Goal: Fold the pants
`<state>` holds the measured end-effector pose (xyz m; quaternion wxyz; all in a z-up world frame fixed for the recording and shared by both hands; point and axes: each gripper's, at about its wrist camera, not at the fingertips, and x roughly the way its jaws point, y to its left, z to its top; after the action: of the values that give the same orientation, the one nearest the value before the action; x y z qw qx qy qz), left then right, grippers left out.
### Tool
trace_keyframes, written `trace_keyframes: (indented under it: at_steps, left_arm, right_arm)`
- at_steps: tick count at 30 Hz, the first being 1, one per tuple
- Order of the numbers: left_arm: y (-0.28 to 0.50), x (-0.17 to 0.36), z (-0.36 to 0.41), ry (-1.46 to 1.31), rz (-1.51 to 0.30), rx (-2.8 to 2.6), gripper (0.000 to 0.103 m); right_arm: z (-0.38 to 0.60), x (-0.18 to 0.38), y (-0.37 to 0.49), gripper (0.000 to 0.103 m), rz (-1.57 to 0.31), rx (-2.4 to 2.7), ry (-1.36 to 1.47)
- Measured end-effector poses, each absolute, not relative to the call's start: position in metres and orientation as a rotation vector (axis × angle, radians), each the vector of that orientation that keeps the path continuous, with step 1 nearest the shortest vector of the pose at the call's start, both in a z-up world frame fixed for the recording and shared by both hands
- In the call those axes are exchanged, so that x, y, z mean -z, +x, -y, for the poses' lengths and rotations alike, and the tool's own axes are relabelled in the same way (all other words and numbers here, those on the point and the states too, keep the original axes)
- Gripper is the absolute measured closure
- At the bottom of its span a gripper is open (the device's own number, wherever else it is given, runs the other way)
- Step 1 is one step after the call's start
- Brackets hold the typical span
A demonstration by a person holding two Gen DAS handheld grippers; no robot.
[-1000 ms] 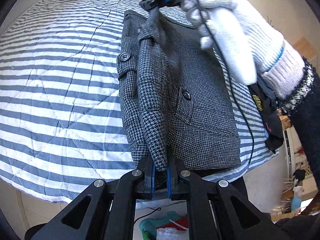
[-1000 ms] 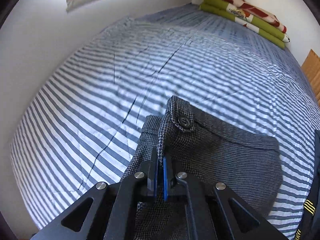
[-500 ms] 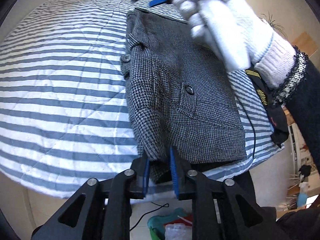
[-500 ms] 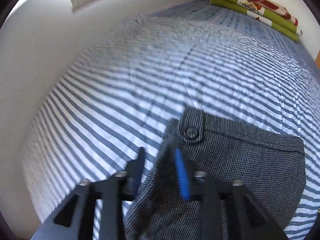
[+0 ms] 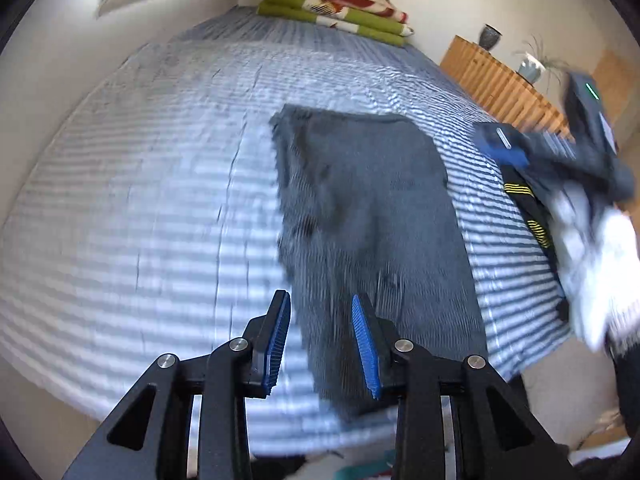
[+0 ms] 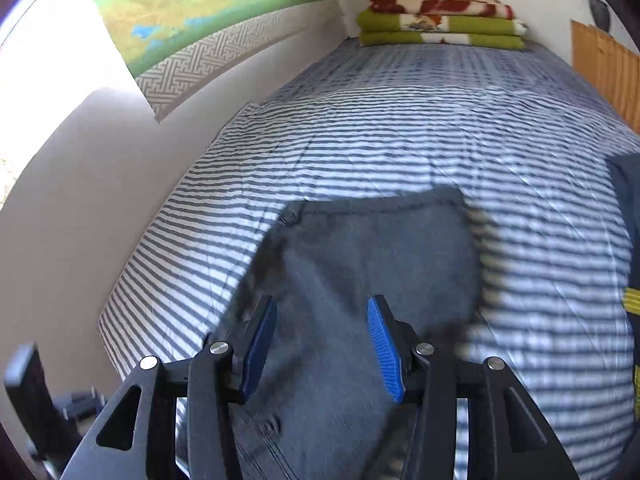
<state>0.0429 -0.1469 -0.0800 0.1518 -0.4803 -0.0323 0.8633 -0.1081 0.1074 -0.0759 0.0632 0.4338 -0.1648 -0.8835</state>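
Both wrist views overlook pants (image 5: 372,216) on bed (image 5: 160,184)

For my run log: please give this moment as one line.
left gripper: open | right gripper: open | pants: folded, flat on bed | held: nothing

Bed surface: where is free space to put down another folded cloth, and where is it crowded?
The striped bedspread is bare between the folded pants and the stacked blankets, and also from the pants to the wall-side edge. It is crowded on the other side: a narrow strip, then a dark garment, the gloved hand and the right gripper.
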Motion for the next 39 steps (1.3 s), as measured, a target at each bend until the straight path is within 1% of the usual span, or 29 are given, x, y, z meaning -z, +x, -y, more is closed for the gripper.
trace_keyframes:
  at_steps: [3, 8, 12, 14, 16, 18, 22, 23, 25, 26, 27, 28, 30, 32, 34, 35, 36, 37, 38, 39]
  left_arm:
    - [0.007, 0.08, 0.126, -1.369, 0.029, -2.469, 0.068]
    - [-0.043, 0.104, 0.109, -1.441, 0.076, -2.453, 0.068]
    - [-0.06, 0.144, 0.104, -1.573, 0.131, -2.411, 0.069]
    - [-0.055, 0.16, 0.102, -1.597, 0.105, -2.412, 0.069]
    - [-0.044, 0.161, 0.101, -1.541, 0.043, -2.428, 0.069]
    - [-0.039, 0.159, 0.097, -1.534, 0.018, -2.407, 0.069]
    - [-0.023, 0.145, 0.094, -1.523, -0.049, -2.423, 0.069]
    - [-0.013, 0.138, 0.096, -1.518, -0.057, -2.429, 0.066]
    - [0.005, 0.127, 0.105, -1.51, -0.045, -2.43, 0.055]
    - [0.019, 0.123, 0.112, -1.505, -0.028, -2.425, 0.045]
    - [0.031, 0.119, 0.116, -1.497, -0.014, -2.422, 0.039]
    - [0.047, 0.115, 0.121, -1.485, -0.001, -2.423, 0.037]
    - [0.062, 0.112, 0.132, -1.487, 0.034, -2.418, 0.03]
    - [0.078, 0.114, 0.141, -1.502, 0.099, -2.409, 0.03]
    - [0.088, 0.119, 0.148, -1.528, 0.175, -2.393, 0.031]
    - [0.09, 0.123, 0.148, -1.542, 0.195, -2.381, 0.037]
    - [0.09, 0.127, 0.148, -1.555, 0.203, -2.371, 0.047]
    - [0.088, 0.132, 0.147, -1.576, 0.2, -2.364, 0.053]
    - [0.088, 0.137, 0.146, -1.597, 0.209, -2.351, 0.065]
    - [0.087, 0.142, 0.144, -1.619, 0.229, -2.328, 0.072]
  right_arm:
    - [-0.119, 0.09, -0.079, 0.059, 0.575, 2.683, 1.321]
    - [-0.12, 0.123, -0.075, 0.059, 0.729, 2.563, 1.379]
    - [-0.093, 0.148, -0.092, 0.06, 0.62, 2.514, 1.442]
    - [-0.081, 0.164, -0.093, 0.06, 0.507, 2.496, 1.532]
    - [-0.077, 0.185, -0.091, 0.06, 0.416, 2.472, 1.648]
    - [-0.084, 0.197, -0.086, 0.062, 0.448, 2.456, 1.654]
    - [-0.091, 0.186, -0.078, 0.062, 0.495, 2.436, 1.671]
    - [-0.092, 0.18, -0.071, 0.062, 0.497, 2.435, 1.665]
    - [-0.091, 0.17, -0.054, 0.062, 0.487, 2.449, 1.648]
    - [-0.09, 0.164, -0.041, 0.06, 0.476, 2.458, 1.633]
    - [-0.088, 0.159, -0.029, 0.06, 0.478, 2.462, 1.617]
    - [-0.088, 0.158, -0.019, 0.06, 0.485, 2.46, 1.606]
    - [-0.085, 0.158, 0.002, 0.058, 0.52, 2.441, 1.594]
    - [-0.083, 0.161, 0.021, 0.056, 0.562, 2.41, 1.593]
    - [-0.077, 0.168, 0.035, 0.055, 0.608, 2.373, 1.603]
    - [-0.075, 0.172, 0.038, 0.055, 0.631, 2.353, 1.605]
    - [-0.072, 0.176, 0.041, 0.054, 0.652, 2.334, 1.606]
    - [-0.069, 0.18, 0.042, 0.054, 0.674, 2.316, 1.606]
    - [-0.068, 0.184, 0.042, 0.054, 0.691, 2.31, 1.61]
    - [-0.066, 0.186, 0.043, 0.054, 0.719, 2.302, 1.616]
